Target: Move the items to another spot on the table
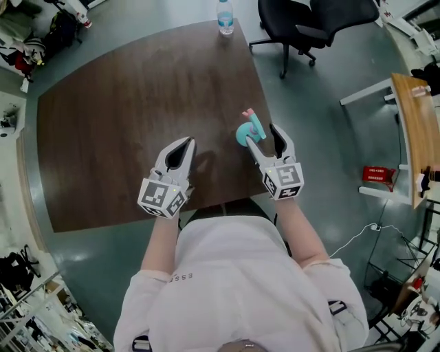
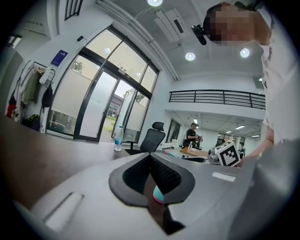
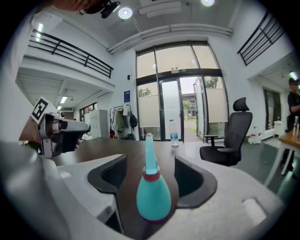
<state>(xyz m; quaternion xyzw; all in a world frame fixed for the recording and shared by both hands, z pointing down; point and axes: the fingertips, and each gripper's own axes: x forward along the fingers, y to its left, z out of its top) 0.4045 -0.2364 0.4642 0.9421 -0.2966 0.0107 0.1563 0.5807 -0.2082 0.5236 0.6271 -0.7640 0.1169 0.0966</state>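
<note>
While the teal rubber bulb with a pink collar [image 3: 152,197] stands upright near the dark brown wooden table's [image 1: 124,117] right edge, the right gripper [image 1: 262,136] reaches forward almost level, its jaws spread around the bulb and clear of it. The left gripper [image 1: 185,143] lies parallel to it, well apart, with its jaws pressed together.

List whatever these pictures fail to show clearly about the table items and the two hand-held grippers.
Head view: the top edge cuts off the top of the water bottle; its label is too small to read in every view.
Head view: the right hand-held gripper covers the near side of the teal bulb.
Left gripper view: the left hand-held gripper, jaws shut, masks most of a small teal patch; what it is cannot be told.
</note>
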